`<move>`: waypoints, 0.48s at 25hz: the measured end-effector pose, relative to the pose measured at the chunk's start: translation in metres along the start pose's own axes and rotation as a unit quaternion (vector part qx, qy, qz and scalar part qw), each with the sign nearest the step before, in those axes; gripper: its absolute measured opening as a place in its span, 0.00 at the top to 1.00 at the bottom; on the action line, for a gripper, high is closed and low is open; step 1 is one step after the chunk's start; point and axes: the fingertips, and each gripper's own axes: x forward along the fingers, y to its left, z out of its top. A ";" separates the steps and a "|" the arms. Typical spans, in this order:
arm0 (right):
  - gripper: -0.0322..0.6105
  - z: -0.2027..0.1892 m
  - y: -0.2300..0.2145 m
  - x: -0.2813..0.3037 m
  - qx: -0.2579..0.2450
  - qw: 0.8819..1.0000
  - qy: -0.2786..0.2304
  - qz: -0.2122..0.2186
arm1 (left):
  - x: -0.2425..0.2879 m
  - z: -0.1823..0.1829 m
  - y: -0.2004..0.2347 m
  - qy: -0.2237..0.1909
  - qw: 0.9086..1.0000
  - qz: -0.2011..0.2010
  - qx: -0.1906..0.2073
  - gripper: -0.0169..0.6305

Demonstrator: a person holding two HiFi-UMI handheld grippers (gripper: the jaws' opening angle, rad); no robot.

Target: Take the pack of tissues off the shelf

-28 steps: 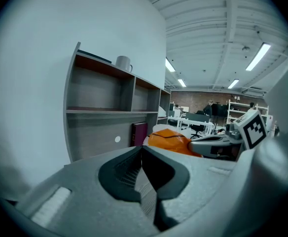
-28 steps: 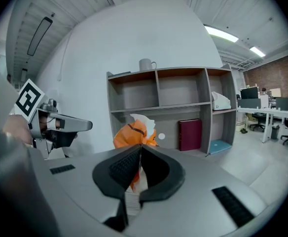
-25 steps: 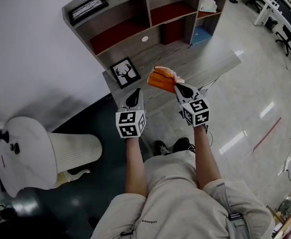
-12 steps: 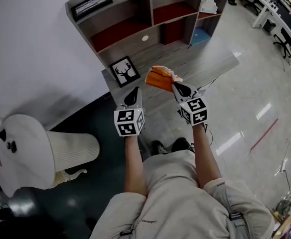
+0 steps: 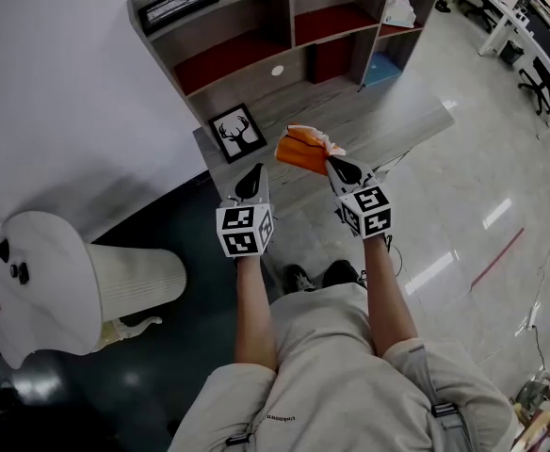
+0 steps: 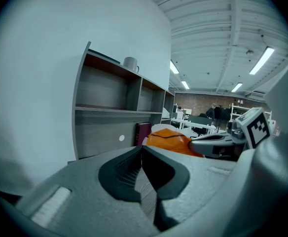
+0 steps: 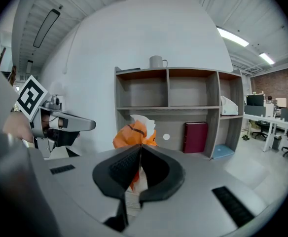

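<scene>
The tissue pack (image 5: pixel 301 149) is orange with white tissue sticking out of its top. My right gripper (image 5: pixel 334 165) is shut on it and holds it in the air over the grey desk (image 5: pixel 388 121), in front of the shelf unit (image 5: pixel 285 9). In the right gripper view the pack (image 7: pixel 134 131) sticks up past the closed jaws (image 7: pixel 140 147). My left gripper (image 5: pixel 253 172) hovers beside it on the left, shut with nothing in it (image 6: pixel 142 149). From the left gripper view the pack (image 6: pixel 171 138) hangs just right of the jaws.
A deer picture (image 5: pixel 236 134) leans on the desk below the shelves. A red book (image 7: pixel 196 137), a white bundle (image 7: pixel 229 105) and a blue item (image 5: pixel 383 66) sit in the compartments, with a mug (image 7: pixel 156 61) on top. A white chair (image 5: pixel 40 285) stands at the left.
Both grippers and the pack stay almost where they were. Only the head view has shifted a little, so the shelf sits slightly lower in the picture.
</scene>
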 end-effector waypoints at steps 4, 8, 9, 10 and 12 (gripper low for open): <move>0.92 -0.002 0.002 0.001 0.004 1.000 -0.001 0.003 | 0.000 -0.003 0.002 0.002 1.000 0.003 -0.001 0.96; 0.92 -0.004 0.003 0.001 0.007 1.000 -0.001 0.005 | -0.001 -0.005 0.002 0.003 1.000 0.004 -0.001 0.96; 0.92 -0.005 0.004 0.001 0.007 1.000 0.000 0.005 | -0.001 -0.005 0.002 0.003 1.000 0.005 -0.001 0.96; 0.92 -0.005 0.004 0.000 0.008 1.000 -0.001 0.005 | -0.002 -0.005 0.002 0.003 1.000 0.005 0.000 0.96; 0.92 -0.005 0.004 0.000 0.010 1.000 -0.001 0.005 | -0.002 -0.005 0.002 0.003 1.000 0.007 0.000 0.96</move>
